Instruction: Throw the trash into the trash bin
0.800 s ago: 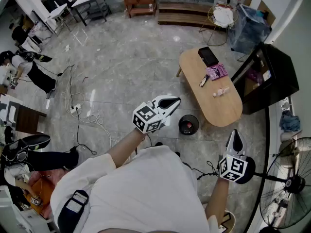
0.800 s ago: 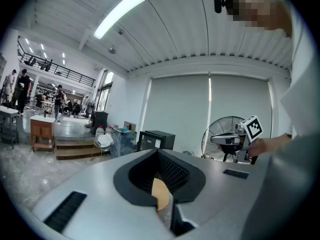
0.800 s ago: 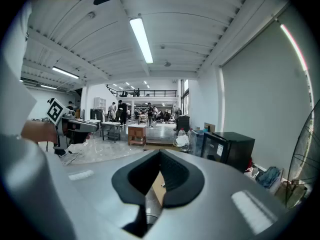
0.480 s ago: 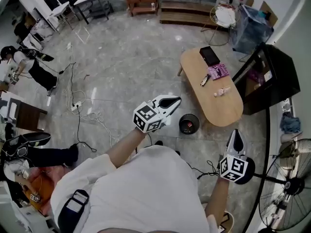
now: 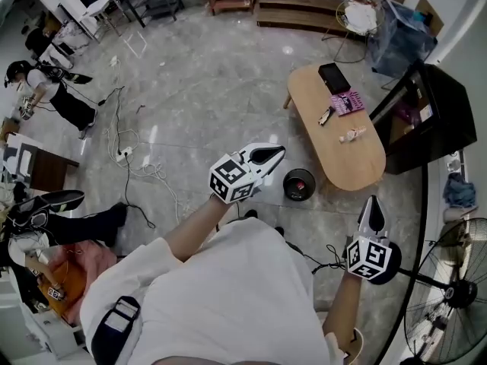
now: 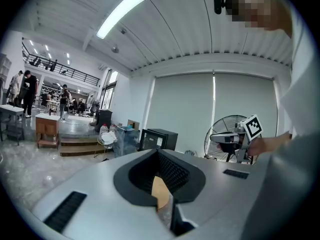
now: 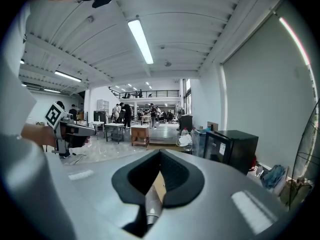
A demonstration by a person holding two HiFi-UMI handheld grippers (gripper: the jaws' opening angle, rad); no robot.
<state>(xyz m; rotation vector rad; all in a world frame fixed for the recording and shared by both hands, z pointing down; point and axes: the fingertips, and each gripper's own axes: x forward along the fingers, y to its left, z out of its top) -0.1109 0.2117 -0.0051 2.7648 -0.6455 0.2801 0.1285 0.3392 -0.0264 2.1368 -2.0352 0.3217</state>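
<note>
In the head view a small round black trash bin (image 5: 298,184) stands on the floor beside the near end of an oval wooden table (image 5: 358,166). On the table lie a black flat item (image 5: 334,77), a pink packet (image 5: 347,102), a small dark piece (image 5: 325,115) and a pale small object (image 5: 351,134). My left gripper (image 5: 268,155) hovers left of the bin, jaws shut and empty (image 6: 160,191). My right gripper (image 5: 372,206) is held below the table's near end, also shut with nothing in it (image 7: 159,184).
A black cabinet (image 5: 426,116) stands right of the table, with a standing fan (image 5: 449,295) at the lower right. Cables and a power strip (image 5: 125,157) lie on the floor to the left. People are at the far left. A blue bagged container (image 5: 396,29) is at the back.
The head view has shifted slightly, so the table and bin sit a little lower and further right. Both grippers keep about the same place and stay shut.
</note>
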